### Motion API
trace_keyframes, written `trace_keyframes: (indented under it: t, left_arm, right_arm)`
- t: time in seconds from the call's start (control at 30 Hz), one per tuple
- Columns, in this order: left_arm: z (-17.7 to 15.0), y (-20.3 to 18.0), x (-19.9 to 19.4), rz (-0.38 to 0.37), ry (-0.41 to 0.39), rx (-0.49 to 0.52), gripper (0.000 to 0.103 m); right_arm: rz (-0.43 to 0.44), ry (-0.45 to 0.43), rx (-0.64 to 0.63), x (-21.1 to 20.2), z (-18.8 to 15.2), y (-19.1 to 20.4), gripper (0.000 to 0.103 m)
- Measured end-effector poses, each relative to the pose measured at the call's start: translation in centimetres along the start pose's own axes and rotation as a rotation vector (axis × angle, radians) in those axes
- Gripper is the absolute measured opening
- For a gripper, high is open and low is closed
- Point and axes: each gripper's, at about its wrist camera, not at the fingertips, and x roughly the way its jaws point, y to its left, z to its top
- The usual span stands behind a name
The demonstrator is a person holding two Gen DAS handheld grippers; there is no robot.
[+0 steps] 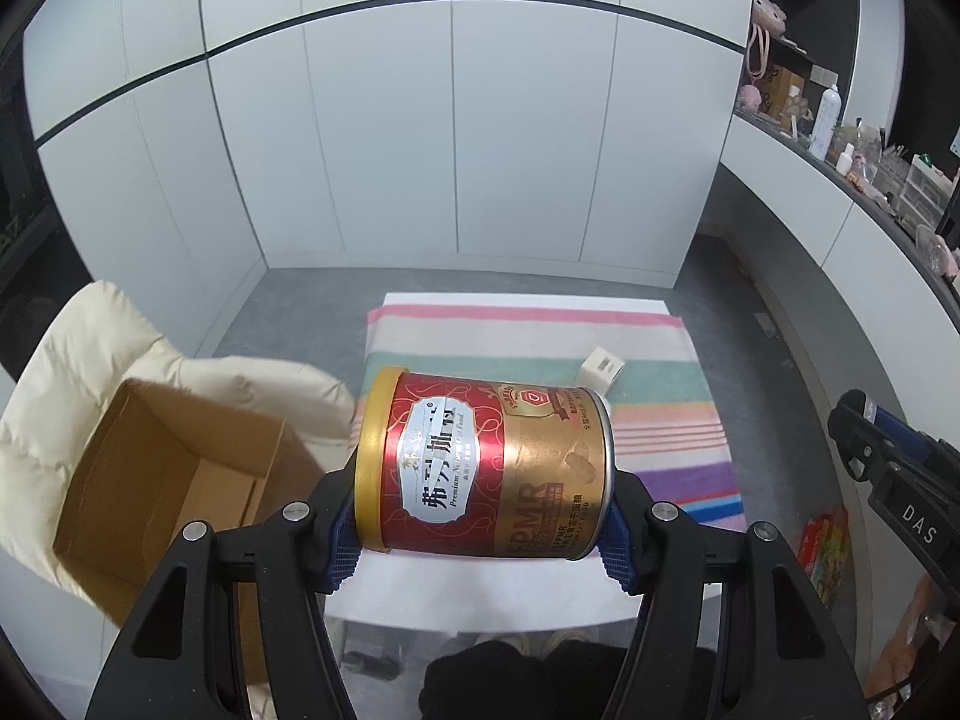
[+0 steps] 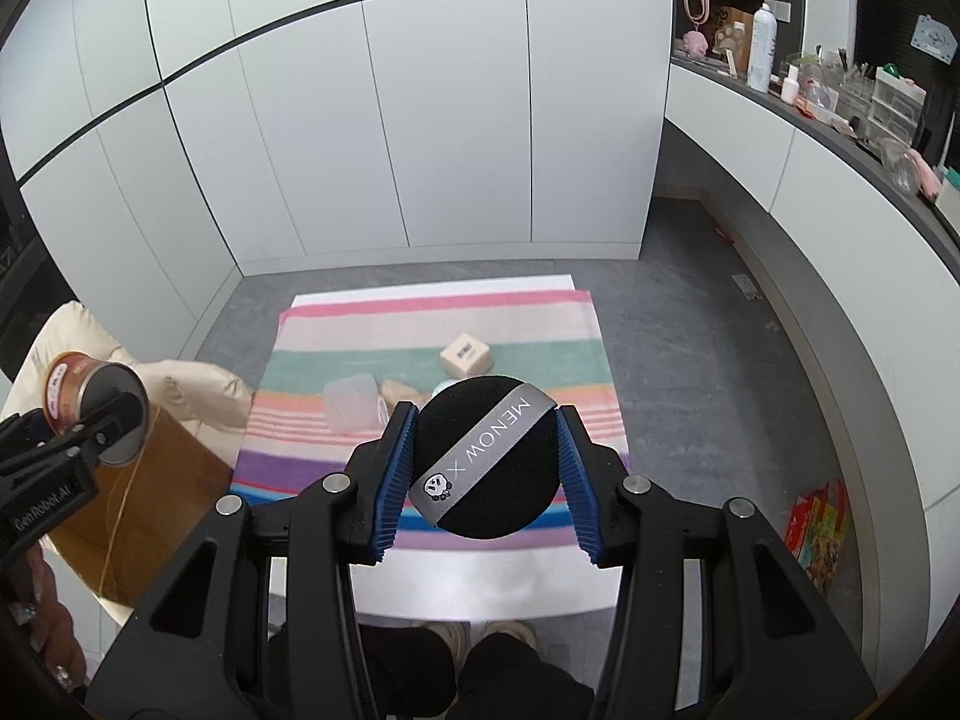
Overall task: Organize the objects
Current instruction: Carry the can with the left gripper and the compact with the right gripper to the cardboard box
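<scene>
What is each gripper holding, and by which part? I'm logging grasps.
Left gripper clamps the cat food can across its two ends. Right gripper pinches the black powder puff by opposite edges.

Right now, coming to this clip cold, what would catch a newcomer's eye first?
The red-and-gold cat food can, clamped on its side in the left gripper beside the open cardboard box. Next, the black powder puff with its grey MENOW ribbon, held in the right gripper above the striped towel, where a beige cube and a translucent container remain.
</scene>
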Motion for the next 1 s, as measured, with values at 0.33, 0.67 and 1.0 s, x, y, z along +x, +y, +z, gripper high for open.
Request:
trace_keyframes:
  t: [0.33, 0.67, 1.0]
  left_arm:
    - [-4.4, 0.1, -2.3, -0.003, 0.023, 0.016, 0.064]
    - [-6.4, -0.1, -4.6, -0.025, 0.022, 0.032, 0.064]
    - [-7.2, 0.1, -4.5, -0.021, 0.041, 0.039, 0.064]
  right_arm:
    - [0.015, 0.059, 0.014, -1.1, -6.5, -1.3, 0.048]
    - [0.000, 0.068, 0.021, -3.4, -9.9, -2.9, 0.048]
    - [-0.014, 0.068, 0.027, -3.9, -10.2, -3.3, 0.048]
